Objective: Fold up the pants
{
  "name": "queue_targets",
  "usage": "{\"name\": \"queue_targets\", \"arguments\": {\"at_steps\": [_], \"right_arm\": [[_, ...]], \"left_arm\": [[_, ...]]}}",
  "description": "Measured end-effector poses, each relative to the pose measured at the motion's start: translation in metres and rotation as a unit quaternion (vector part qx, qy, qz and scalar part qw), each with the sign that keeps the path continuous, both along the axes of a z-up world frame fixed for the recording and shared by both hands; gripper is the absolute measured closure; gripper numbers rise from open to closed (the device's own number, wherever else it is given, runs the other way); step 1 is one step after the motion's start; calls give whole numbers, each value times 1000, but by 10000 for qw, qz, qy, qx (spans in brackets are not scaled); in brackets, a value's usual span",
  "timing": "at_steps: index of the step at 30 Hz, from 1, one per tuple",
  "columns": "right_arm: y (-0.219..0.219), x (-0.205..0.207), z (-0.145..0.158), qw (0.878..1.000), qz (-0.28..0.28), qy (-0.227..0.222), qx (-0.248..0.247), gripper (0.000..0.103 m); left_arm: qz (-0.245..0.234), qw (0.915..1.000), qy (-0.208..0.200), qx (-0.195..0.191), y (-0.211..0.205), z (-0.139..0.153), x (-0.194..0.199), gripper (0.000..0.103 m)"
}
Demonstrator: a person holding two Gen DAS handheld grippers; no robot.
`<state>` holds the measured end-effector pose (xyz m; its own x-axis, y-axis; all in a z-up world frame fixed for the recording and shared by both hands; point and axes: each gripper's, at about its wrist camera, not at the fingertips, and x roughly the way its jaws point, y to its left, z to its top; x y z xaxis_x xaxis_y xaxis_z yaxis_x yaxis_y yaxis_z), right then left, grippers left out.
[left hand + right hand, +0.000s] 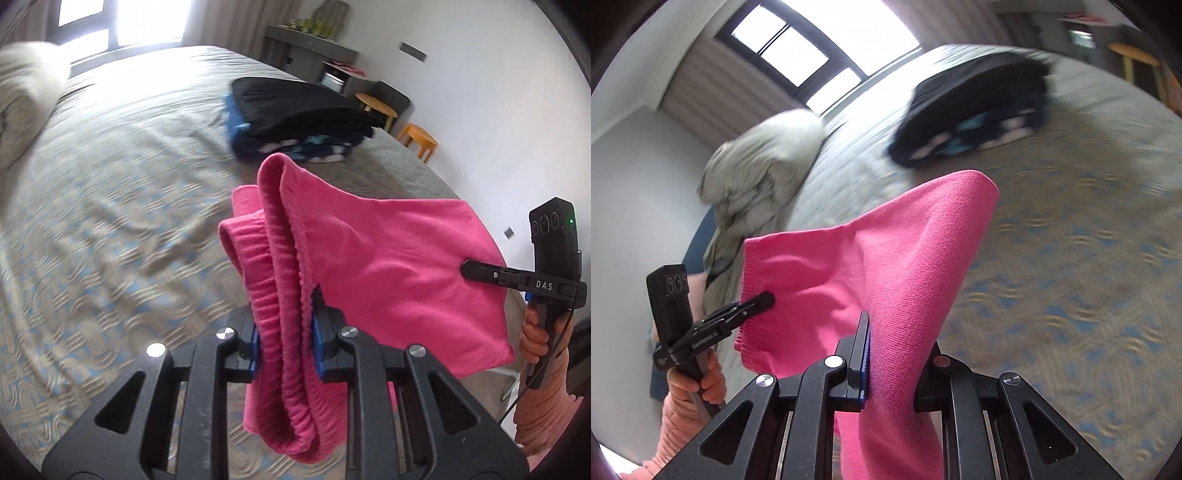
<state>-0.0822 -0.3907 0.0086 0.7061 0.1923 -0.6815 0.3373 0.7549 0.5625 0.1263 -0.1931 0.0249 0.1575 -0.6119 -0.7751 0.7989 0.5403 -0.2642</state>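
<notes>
The pink pants (pixel 388 266) are folded into a short bundle and held in the air above the bed, stretched between both grippers. My left gripper (pixel 286 332) is shut on the ribbed waistband end, which bunches up and hangs down between its fingers. My right gripper (pixel 890 369) is shut on the other, folded end of the pink pants (pixel 886 258). The right gripper shows in the left wrist view (pixel 469 267) clamping the cloth edge. The left gripper shows in the right wrist view (pixel 768 301) doing the same.
The bed (pixel 110 221) has a beige and blue patterned cover. A stack of folded dark clothes (pixel 295 118) lies further back on it. A rolled grey duvet (pixel 757 177) lies at the head end. Wooden stools (pixel 417 136) and a grey desk (pixel 310 44) stand beyond the bed.
</notes>
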Motion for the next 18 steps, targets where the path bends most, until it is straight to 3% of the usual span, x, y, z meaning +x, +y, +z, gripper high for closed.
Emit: {"name": "queue_targets", "arguments": {"at_steps": [9, 18], "right_arm": [[-95, -88, 7, 9924, -1220, 30, -137, 88], [-174, -129, 0, 9797, -1992, 138, -204, 88]], "left_arm": [[-1061, 9941, -168, 169, -143, -6, -41, 79], [-1686, 9838, -385, 473, -264, -3, -90, 79]]}}
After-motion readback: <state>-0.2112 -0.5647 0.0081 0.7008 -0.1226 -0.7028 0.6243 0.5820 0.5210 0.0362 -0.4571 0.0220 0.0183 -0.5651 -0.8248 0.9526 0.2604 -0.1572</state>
